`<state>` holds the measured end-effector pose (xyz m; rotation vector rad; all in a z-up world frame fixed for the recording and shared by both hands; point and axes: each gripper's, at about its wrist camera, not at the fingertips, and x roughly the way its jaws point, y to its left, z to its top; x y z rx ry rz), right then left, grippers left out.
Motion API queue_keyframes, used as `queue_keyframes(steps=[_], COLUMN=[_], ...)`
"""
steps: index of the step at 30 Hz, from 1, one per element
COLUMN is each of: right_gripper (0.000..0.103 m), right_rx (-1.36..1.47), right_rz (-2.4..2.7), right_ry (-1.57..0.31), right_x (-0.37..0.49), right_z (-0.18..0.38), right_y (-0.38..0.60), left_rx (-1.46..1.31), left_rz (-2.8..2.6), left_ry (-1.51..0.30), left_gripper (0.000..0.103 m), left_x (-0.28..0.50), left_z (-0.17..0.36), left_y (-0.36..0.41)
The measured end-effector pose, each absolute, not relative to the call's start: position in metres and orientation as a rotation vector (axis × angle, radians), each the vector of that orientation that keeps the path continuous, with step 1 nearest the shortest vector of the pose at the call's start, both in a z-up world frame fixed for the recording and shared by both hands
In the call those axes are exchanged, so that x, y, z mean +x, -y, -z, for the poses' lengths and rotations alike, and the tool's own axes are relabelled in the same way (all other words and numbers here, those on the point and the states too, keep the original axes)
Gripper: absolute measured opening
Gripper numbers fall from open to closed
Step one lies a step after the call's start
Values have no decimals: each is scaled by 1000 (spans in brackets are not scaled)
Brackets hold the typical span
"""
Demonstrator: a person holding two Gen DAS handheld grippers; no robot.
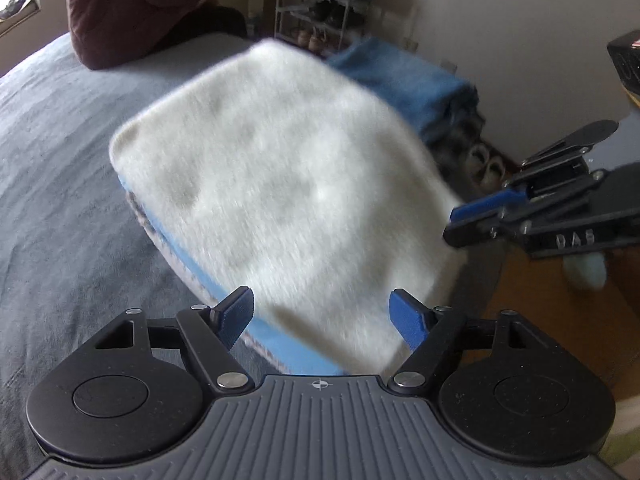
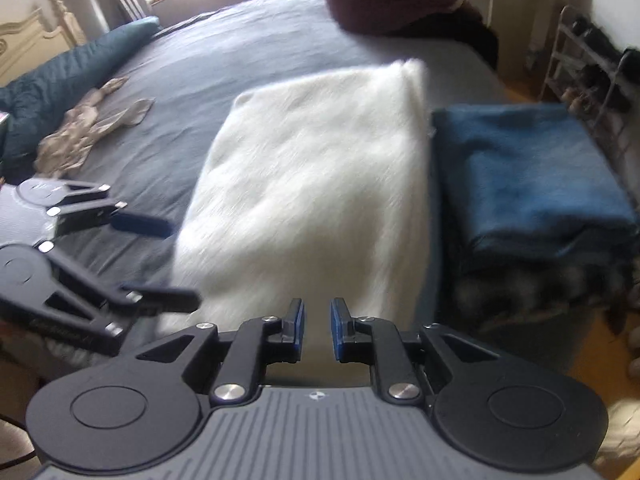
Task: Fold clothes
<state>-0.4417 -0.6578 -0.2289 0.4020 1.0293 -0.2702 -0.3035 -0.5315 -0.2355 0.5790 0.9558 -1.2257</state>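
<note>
A folded fluffy white garment (image 1: 280, 168) (image 2: 312, 184) lies on the dark grey bed (image 1: 60, 160), near its foot corner. In the left wrist view a light blue folded piece (image 1: 288, 344) peeks out beneath its near edge. My left gripper (image 1: 320, 304) (image 2: 182, 264) hovers open over that near edge, with its blue pads wide apart and nothing gripped. My right gripper (image 2: 317, 308) (image 1: 452, 224) sits at the garment's other near edge. Its pads are all but shut, with a narrow empty gap between them.
A folded blue stack (image 2: 528, 176) (image 1: 408, 80) rests on a plaid piece beside the white garment at the bed's edge. A crumpled patterned garment (image 2: 88, 128) and a teal pillow (image 2: 72, 68) lie farther up. A person in maroon (image 1: 132, 12) sits at the far edge. A shoe rack (image 2: 592, 72) stands by the wall.
</note>
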Motion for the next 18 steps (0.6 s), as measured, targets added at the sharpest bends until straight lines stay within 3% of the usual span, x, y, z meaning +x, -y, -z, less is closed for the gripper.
queue_keyframes(steps=[4,13,18], right_gripper=[16,16,16], right_rx=[417,305,265], right_rz=[289,210,197], right_ry=[-1096,-1040,-1127], right_x=[-429,-447,-430], right_z=[270,214,254], right_y=[649,679,709], left_rx=[537,496,525], left_rz=[1174,1107,1019], left_ry=[-1044,-937,-1048], left_gripper=[80,78,79], left_x=[-294,-295,-292], left_z=[246,195,229], left_y=[533,532,569])
